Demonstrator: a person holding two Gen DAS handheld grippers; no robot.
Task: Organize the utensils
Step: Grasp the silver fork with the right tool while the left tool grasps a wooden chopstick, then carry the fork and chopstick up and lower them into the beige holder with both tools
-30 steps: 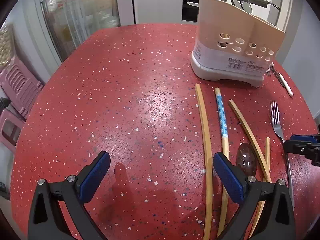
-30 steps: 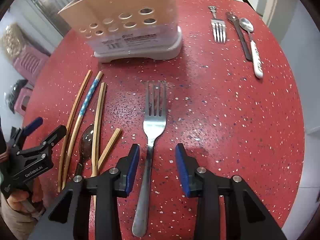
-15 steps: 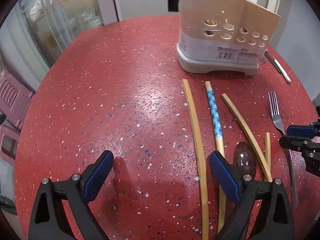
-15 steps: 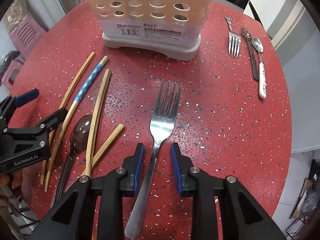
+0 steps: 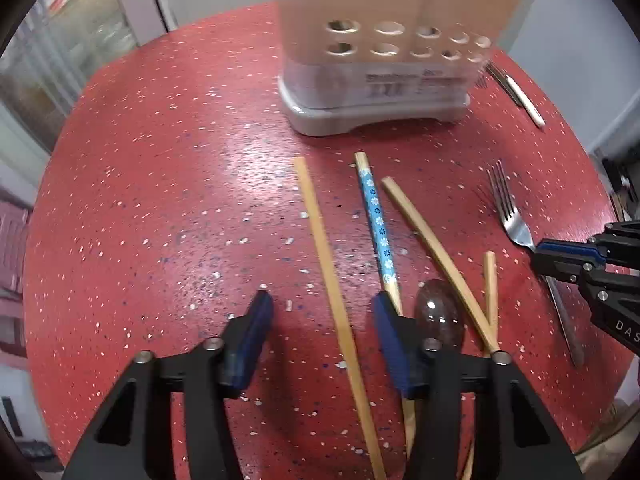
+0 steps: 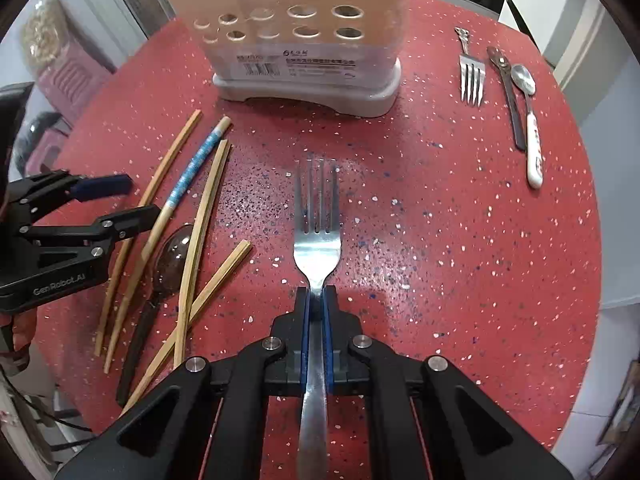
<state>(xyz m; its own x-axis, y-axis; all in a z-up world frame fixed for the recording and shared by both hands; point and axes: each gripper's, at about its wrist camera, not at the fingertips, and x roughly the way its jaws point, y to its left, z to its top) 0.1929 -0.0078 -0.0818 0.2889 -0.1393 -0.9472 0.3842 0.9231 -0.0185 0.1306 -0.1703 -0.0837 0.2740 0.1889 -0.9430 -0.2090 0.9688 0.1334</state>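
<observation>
My right gripper (image 6: 316, 294) is shut on the neck of a steel fork (image 6: 318, 216), tines pointing away toward the beige utensil holder (image 6: 304, 40); the fork also shows in the left wrist view (image 5: 508, 208). My left gripper (image 5: 320, 308) is open and low over the red table, its fingers either side of a plain bamboo chopstick (image 5: 328, 264). The blue-patterned chopstick (image 5: 376, 220) runs under the right finger. A dark plastic spoon (image 5: 438, 312) and more bamboo chopsticks (image 5: 436, 256) lie just right of it. The holder (image 5: 384, 52) stands behind.
Right of the holder lie a second fork (image 6: 472, 76), a dark-handled utensil (image 6: 510, 96) and a white-handled spoon (image 6: 530, 120). The round red speckled table (image 6: 460, 260) drops off at right. Pink stools (image 6: 68, 76) stand at left.
My right gripper closed on the fork's neck. My left gripper moved right and forward, and narrowed around the plain chopstick.
</observation>
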